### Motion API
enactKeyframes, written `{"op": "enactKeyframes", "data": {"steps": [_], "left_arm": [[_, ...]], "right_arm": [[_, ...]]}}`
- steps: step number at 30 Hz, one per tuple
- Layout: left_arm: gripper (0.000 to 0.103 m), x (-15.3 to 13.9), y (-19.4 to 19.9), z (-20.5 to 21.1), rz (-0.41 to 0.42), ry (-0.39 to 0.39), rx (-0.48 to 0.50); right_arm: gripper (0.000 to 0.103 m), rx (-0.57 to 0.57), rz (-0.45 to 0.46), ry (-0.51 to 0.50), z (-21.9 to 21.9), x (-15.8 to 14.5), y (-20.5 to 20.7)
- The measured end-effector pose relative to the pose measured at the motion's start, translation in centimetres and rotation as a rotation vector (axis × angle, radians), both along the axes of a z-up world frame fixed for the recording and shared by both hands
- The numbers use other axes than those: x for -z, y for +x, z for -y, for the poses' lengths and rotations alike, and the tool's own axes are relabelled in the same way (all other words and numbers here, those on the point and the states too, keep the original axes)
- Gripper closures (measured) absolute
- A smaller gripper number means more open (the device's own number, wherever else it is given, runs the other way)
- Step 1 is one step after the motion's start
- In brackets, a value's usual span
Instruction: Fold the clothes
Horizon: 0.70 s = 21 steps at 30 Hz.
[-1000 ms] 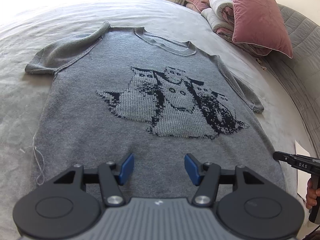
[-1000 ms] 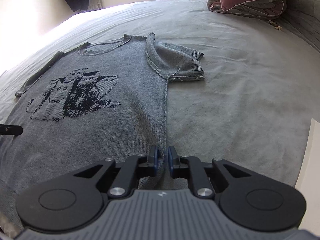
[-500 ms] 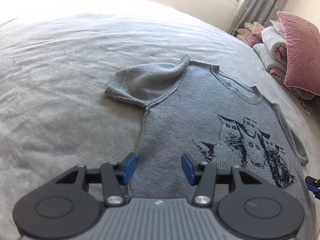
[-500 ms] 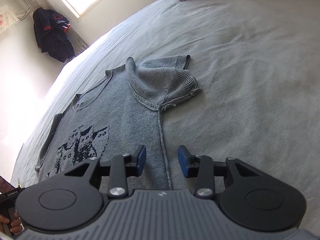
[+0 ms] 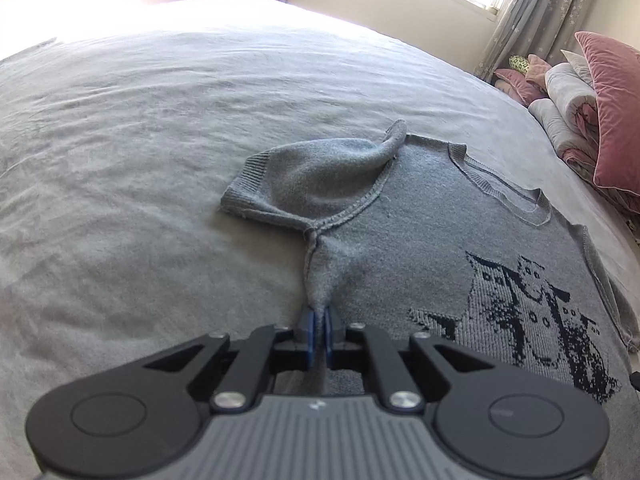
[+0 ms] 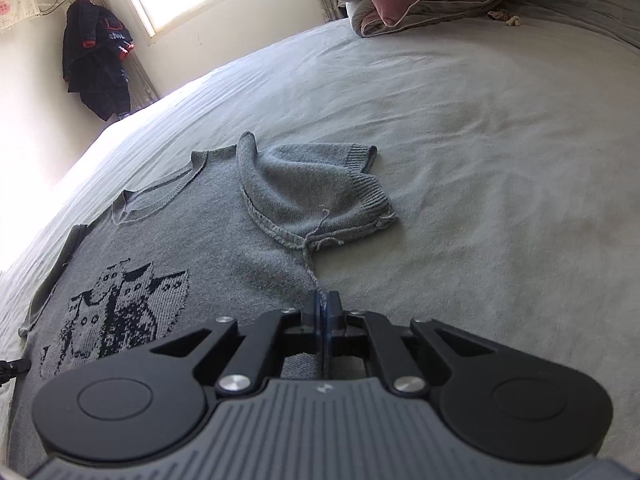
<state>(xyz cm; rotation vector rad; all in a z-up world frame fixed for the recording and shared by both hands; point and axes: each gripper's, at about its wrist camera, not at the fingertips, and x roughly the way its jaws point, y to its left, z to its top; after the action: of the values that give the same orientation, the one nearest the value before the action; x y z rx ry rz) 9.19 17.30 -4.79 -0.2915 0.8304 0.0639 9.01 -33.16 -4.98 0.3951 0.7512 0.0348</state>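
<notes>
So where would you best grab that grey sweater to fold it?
By its side seams, just below each short sleeve, coming in from the hem end. The sweater lies flat on the bed, so only its edges give a ridge thin enough to pinch. The left tongs are closing on one seam; the right tongs are shut on the other.

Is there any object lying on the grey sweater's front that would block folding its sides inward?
Nothing visible does. The sweater lies flat on the bed, its front bare. The left gripper and right gripper each pinch a side seam. The pillows sit apart, by the headboard.
</notes>
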Motion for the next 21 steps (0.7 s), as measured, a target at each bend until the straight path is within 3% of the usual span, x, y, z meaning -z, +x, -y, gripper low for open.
{"op": "enactKeyframes", "data": {"steps": [4,7,21], "left_arm": [[0.073,-0.6,-1.2,0.2,0.002,-0.005,0.032],[0.063,-1.2,-2.5,0.8,0.016,0.023,0.088],[0.059,-1.6,-5.1,-1.0,-0.022,0.078,0.066]], "right_arm": [[0.084,-0.031,-0.013,0.034,0.5,-0.5,-1.0],[0.059,-0.07,-0.006,0.036,0.5,-1.0,-2.5],[0.059,-0.187,-0.021,-0.058,1.6,-2.2,-10.6]]}}
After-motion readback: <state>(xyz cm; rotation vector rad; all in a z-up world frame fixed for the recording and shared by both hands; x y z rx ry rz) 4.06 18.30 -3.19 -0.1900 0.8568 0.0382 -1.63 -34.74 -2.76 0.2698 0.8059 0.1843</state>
